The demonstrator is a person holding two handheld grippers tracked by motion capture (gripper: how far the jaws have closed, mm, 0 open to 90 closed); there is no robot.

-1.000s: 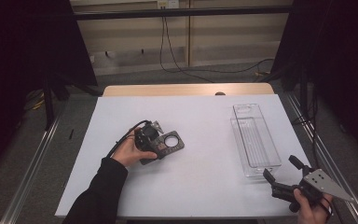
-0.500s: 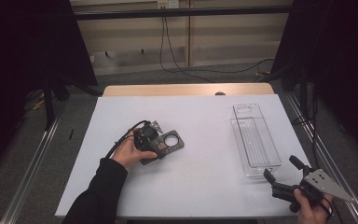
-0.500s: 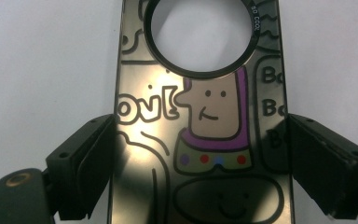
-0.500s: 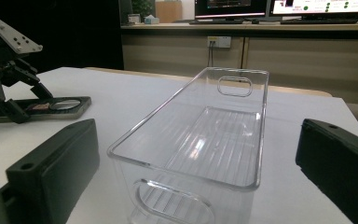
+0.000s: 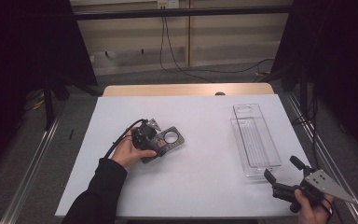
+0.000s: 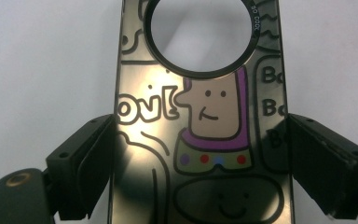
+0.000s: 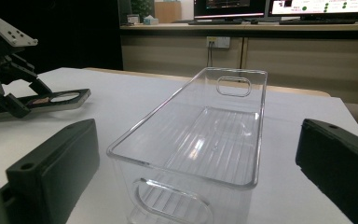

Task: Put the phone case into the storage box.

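Left gripper view: we find the left gripper (image 6: 200, 154) jaws flanking the phone case (image 6: 200, 140), the left jaw touching, no firm clamp evident. The right gripper (image 5: 286, 179) waits apart beside the clear bin (image 5: 255, 140). We advise closing squarely before lifting.

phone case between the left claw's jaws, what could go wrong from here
1. The left claw straddles the phone case, which is glossy and flat on the white table. If the jaws close on its thin edges, it could skid or pop out.

2. The clear bin looks light and stands near the table's right edge, in front of the open right claw. A nudge could slide it.
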